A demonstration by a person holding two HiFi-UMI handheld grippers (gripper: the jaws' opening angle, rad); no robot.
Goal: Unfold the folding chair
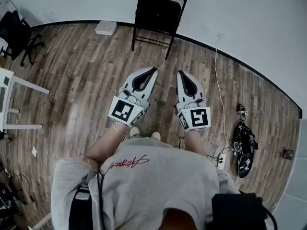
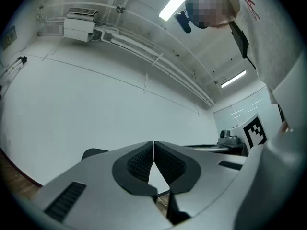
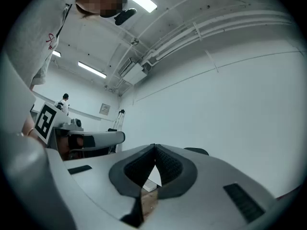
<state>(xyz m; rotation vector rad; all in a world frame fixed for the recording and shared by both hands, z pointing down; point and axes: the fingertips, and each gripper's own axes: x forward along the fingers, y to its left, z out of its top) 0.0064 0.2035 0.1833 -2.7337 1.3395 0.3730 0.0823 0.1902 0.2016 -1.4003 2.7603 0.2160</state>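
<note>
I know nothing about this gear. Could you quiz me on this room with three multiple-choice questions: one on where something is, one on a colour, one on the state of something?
1. Where is the folding chair?
A) against the wall
B) flat on the floor
C) on a table

2. What colour is it?
A) red
B) black
C) white

3. How are the left gripper and the right gripper?
A) both wide open
B) both shut and empty
C) one clamped on the chair

Answers:
1 A: it stands at the wall, beyond both grippers.
2 B: its frame and seat are black.
3 B: each gripper's own view shows the jaws together with nothing between them.
</note>
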